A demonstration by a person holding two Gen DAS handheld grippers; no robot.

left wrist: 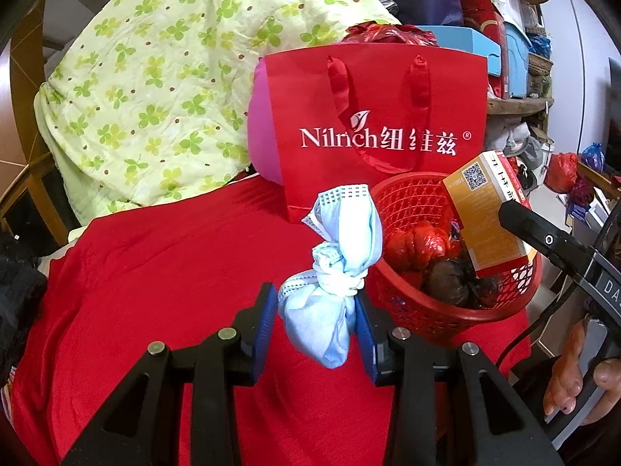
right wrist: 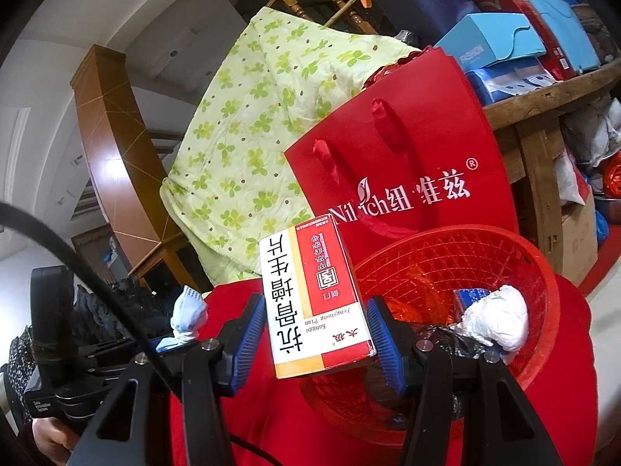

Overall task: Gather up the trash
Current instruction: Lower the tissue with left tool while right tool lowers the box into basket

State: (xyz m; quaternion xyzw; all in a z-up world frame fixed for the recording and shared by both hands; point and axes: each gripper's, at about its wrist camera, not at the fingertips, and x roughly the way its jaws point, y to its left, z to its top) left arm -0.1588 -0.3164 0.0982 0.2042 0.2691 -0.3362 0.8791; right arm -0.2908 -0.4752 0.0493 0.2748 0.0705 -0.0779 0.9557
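Note:
My left gripper (left wrist: 316, 318) is shut on a knotted light-blue face mask (left wrist: 335, 264) and holds it above the red cloth, just left of a red mesh basket (left wrist: 407, 202). My right gripper (right wrist: 316, 330) is shut on a red, white and gold medicine box (right wrist: 310, 295) and holds it over the near rim of the basket (right wrist: 543, 272). The box also shows in the left wrist view (left wrist: 485, 217), over the basket. The basket holds a red plastic wad (left wrist: 421, 246), dark crumpled plastic (left wrist: 454, 283) and a white tissue wad (right wrist: 495, 320). The mask shows at the left of the right wrist view (right wrist: 188, 314).
A red paper gift bag (left wrist: 372, 128) stands right behind the basket on the red cloth (left wrist: 174, 272). A green clover-print quilt (left wrist: 163, 77) is piled behind on the left. A wooden shelf (right wrist: 543, 93) with blue and red boxes is at the right.

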